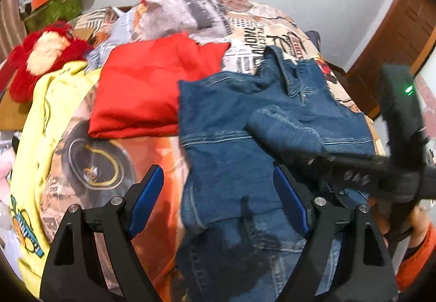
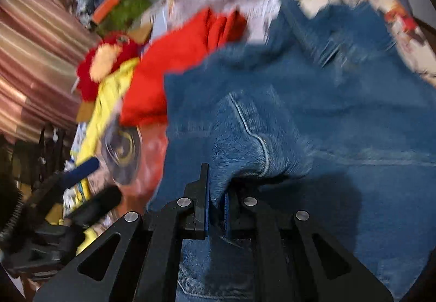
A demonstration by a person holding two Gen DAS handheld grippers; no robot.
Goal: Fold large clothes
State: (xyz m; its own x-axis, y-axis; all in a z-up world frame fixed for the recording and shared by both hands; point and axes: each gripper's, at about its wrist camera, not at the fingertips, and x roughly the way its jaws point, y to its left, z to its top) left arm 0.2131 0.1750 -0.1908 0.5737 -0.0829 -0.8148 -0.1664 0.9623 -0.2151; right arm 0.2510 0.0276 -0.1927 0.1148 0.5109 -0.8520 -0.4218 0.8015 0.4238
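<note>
Blue jeans (image 1: 237,122) lie spread on a printed bedspread (image 1: 152,154), with a folded flap of denim (image 1: 283,130) lifted over them. My left gripper (image 1: 218,198) hovers above the jeans' near part, its jaws wide apart with nothing between the blue pads. The right gripper's black body (image 1: 362,168) crosses the left wrist view from the right, held by a hand in an orange sleeve. In the right wrist view my right gripper (image 2: 216,209) is shut on a bunched denim fold (image 2: 245,143) of the jeans (image 2: 340,116). That view is motion-blurred.
A folded red garment (image 1: 147,89) lies left of the jeans, with a yellow printed garment (image 1: 41,122) further left. A red plush toy (image 1: 41,53) and green bag (image 1: 54,10) sit at the far left. A brown wooden door (image 1: 395,37) stands right. Striped curtain (image 2: 32,56) hangs left.
</note>
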